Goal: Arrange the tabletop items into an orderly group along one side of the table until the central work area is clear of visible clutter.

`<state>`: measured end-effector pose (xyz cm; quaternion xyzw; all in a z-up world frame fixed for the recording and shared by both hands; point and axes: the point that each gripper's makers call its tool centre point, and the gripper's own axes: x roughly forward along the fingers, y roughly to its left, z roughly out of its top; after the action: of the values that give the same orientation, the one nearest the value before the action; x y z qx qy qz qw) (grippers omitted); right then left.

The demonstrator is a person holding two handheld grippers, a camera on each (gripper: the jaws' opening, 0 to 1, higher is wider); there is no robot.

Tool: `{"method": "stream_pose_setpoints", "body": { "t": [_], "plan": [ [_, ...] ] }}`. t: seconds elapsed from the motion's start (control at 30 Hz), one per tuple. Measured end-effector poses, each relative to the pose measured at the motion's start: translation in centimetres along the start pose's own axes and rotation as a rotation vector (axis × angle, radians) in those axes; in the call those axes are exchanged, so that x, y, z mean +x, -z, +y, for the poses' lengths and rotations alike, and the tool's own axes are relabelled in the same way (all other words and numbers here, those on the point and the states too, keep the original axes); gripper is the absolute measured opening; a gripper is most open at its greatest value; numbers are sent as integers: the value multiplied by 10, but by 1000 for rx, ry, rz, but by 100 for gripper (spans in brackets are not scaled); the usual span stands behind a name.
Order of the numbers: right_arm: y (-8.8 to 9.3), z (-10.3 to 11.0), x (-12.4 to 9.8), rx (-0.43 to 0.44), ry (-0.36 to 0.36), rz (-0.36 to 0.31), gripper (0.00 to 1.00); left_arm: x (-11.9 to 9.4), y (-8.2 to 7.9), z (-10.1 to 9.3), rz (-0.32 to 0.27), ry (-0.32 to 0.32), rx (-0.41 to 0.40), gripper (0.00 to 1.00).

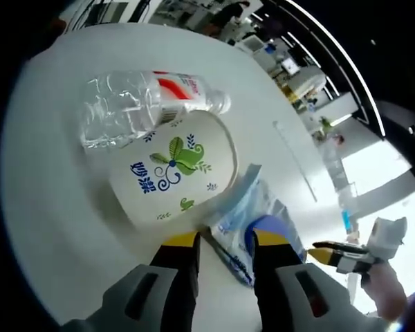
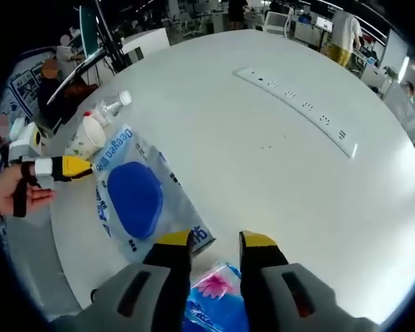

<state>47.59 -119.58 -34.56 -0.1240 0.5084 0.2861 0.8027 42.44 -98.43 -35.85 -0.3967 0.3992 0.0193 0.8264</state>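
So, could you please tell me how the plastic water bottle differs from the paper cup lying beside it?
The clear crumpled plastic water bottle is see-through with a red-and-white label; the white paper cup is opaque with a green leaf print and blue characters. The bottle is dented and capped; the cup keeps its shape, and looks wider. Both lie on their sides, touching, on the white round table.

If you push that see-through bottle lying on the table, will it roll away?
Probably yes. The bottle is round and lies on its side, so it may roll. It looks empty, so likely light. The paper cup beside it might stop it one way.
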Motion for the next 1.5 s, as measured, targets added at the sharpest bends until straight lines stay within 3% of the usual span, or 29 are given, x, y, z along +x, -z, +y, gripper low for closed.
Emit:
{"method": "stream_pose_setpoints", "body": {
  "t": [0.4, 0.77, 1.5],
  "plan": [
    [-6, 1, -4, 10, 1, -39, 30, -4, 2, -7, 21, 36, 10, 34],
    [-12, 15, -16, 17, 10, -88, 35, -13, 4, -11, 46, 76, 23, 40],
    [-18, 46, -35, 50, 31, -135, 39, -32, 6, -34, 134, 235, 79, 49]
  ]
}}
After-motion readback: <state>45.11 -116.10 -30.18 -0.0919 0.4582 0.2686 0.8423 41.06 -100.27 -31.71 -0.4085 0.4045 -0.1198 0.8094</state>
